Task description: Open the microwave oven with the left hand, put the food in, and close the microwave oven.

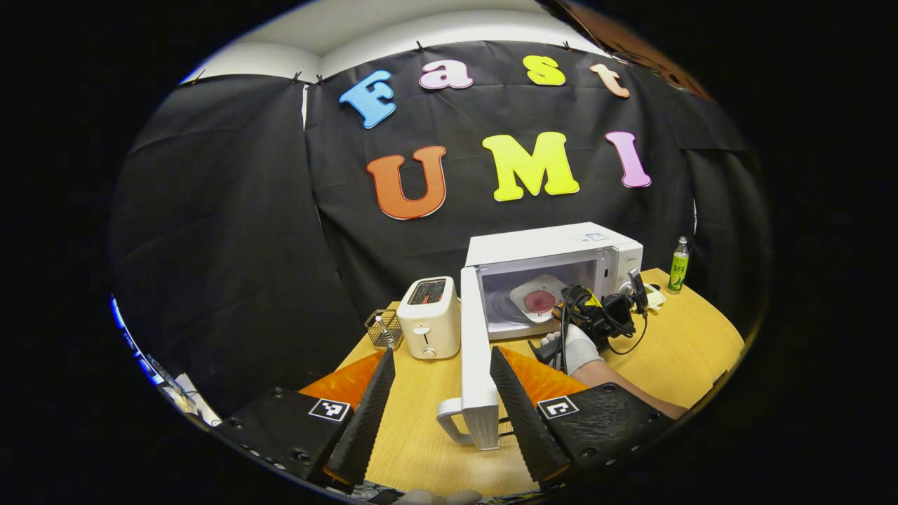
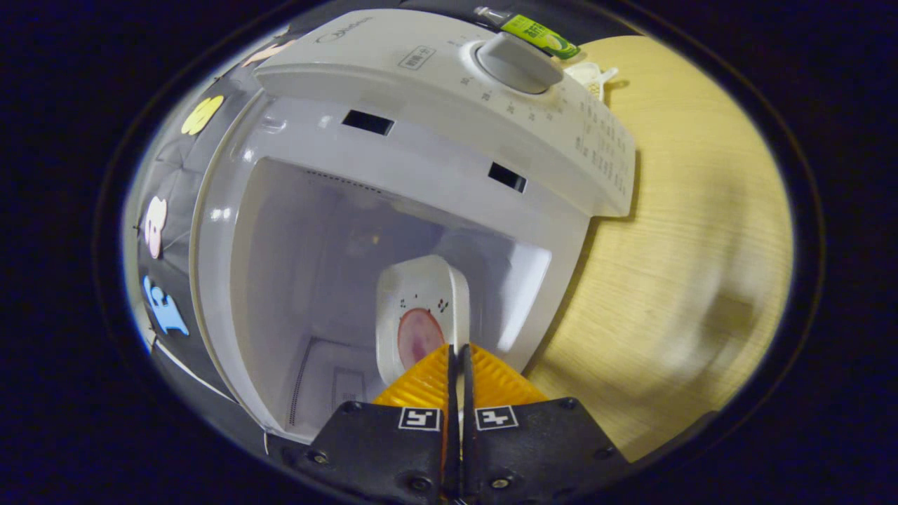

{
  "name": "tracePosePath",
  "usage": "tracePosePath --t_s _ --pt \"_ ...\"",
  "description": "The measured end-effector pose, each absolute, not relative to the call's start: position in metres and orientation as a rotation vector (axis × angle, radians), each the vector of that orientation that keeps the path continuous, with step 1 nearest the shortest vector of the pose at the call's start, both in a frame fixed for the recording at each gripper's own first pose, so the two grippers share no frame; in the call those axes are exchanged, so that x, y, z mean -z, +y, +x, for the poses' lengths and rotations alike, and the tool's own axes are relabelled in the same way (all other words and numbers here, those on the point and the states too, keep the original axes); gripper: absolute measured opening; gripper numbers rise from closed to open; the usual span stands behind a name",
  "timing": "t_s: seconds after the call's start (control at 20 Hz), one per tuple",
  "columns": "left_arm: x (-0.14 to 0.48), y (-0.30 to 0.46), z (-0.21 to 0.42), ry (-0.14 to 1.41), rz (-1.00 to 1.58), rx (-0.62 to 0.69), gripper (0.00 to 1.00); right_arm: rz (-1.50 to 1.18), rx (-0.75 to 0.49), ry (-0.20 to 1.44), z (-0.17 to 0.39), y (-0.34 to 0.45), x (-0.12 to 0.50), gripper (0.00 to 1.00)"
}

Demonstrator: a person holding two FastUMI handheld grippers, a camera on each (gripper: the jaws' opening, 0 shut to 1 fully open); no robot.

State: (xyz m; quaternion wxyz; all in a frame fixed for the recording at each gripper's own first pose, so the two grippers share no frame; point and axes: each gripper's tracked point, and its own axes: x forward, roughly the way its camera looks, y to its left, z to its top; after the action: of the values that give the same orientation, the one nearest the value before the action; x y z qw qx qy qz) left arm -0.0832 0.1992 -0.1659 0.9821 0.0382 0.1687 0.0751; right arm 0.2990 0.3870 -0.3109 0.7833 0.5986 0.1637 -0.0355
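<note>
The white microwave (image 1: 554, 245) stands open on the wooden table (image 1: 691, 347). Its door (image 1: 476, 344) swings out toward me, with its handle (image 1: 452, 421) between the spread fingers of my open left gripper (image 1: 442, 351); whether they touch it I cannot tell. A gloved hand (image 1: 577, 346) holds my right gripper (image 1: 561, 308) at the oven's mouth. In the right gripper view that gripper (image 2: 459, 348) is shut on the rim of a white plate (image 2: 421, 294) carrying a pink slice of food (image 2: 419, 335). The plate sits tilted inside the microwave (image 2: 393, 168) cavity.
A white toaster (image 1: 429, 315) and a small wire basket (image 1: 384, 328) stand left of the door. A green bottle (image 1: 678, 264) and a small white object (image 1: 656, 294) are at the microwave's right. The control dial (image 2: 515, 63) is close by the bottle (image 2: 540, 35). Bare tabletop (image 2: 687, 245) lies alongside.
</note>
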Motion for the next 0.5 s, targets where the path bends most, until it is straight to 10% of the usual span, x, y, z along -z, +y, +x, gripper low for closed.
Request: tracePosePath --t_s 0.2,0.4,0.5 --pt "0.169 0.203 -0.082 0.348 0.071 -0.152 0.82 1.303 0.01 0.281 0.302 0.395 0.283 0.06" --pt "0.16 0.211 -0.081 0.312 0.079 -0.158 0.82 1.154 -0.013 0.296 0.273 0.39 0.267 0.78" --pt "0.153 0.216 -0.082 0.29 0.082 -0.161 0.82 1.022 -0.02 0.277 0.253 0.375 0.254 0.98"
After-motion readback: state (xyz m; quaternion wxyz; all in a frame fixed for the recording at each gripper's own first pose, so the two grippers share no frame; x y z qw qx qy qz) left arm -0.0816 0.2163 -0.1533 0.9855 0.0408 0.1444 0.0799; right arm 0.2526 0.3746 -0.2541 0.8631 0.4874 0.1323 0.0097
